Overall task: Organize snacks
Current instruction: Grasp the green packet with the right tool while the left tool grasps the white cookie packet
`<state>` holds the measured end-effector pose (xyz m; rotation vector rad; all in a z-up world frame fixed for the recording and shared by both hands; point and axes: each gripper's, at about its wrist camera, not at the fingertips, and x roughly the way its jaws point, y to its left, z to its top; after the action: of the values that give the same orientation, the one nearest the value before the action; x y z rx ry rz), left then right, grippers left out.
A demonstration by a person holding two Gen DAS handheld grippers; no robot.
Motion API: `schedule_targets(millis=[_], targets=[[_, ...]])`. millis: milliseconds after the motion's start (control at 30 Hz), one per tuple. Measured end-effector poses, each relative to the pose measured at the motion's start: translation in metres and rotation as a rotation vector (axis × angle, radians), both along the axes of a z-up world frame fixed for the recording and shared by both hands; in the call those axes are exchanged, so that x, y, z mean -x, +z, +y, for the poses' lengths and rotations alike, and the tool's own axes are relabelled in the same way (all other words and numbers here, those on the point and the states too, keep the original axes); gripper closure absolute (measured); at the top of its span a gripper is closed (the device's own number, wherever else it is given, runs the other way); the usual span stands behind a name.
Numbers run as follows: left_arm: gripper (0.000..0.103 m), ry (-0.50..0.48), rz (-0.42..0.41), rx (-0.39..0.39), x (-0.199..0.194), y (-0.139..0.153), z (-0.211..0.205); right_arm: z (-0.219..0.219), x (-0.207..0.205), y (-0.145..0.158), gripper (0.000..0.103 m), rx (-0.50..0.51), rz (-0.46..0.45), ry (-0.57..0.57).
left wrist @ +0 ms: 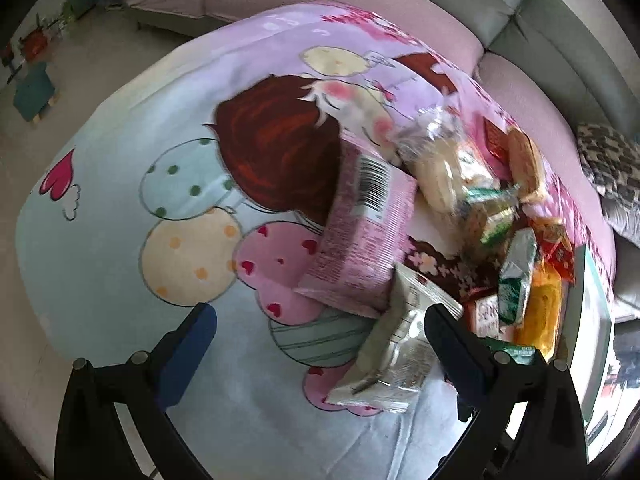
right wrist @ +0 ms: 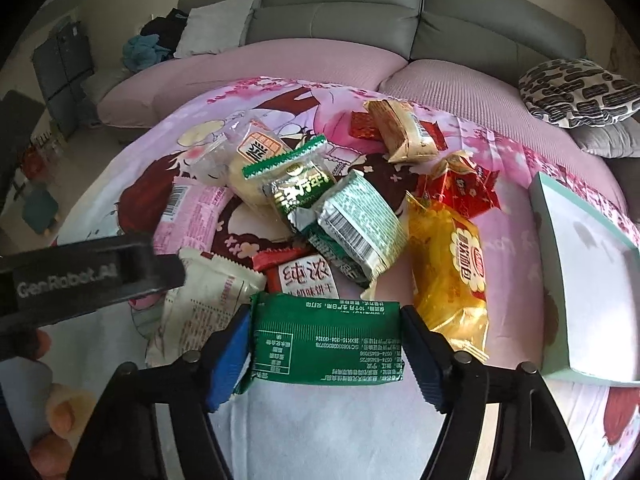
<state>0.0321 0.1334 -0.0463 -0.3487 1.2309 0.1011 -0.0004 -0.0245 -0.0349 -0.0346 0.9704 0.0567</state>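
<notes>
One flat green packet [right wrist: 326,340], white print, between tongs [right wrist: 325,350]

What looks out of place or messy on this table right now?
The snacks lie in a loose heap, several overlapping, such as the green-and-silver packet tilted on others. The tray holds no snacks. The right gripper holds a dark green packet. Nothing appears spilled.

We see snack packets [right wrist: 352,224] heaped on a cartoon blanket [right wrist: 328,432], a tray [right wrist: 560,374] lying to their right, a sofa [right wrist: 340,16] behind, and a patterned cushion [right wrist: 576,92] behind the tray.
</notes>
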Motion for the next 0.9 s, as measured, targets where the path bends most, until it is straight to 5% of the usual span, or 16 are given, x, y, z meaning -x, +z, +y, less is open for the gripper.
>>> schedule_targets(millis=[567,900], targets=[[0.002,-0.122,0.043,-0.043,-0.001,-0.012,-0.043,-0.068,0.022,0.015,0.033,-0.039,0.062,-0.164],[0.038,-0.171,0.052,-0.113,-0.002,-0.020,-0.082,-0.096,0.028,0.024,0.033,-0.074,0.049,-0.232]])
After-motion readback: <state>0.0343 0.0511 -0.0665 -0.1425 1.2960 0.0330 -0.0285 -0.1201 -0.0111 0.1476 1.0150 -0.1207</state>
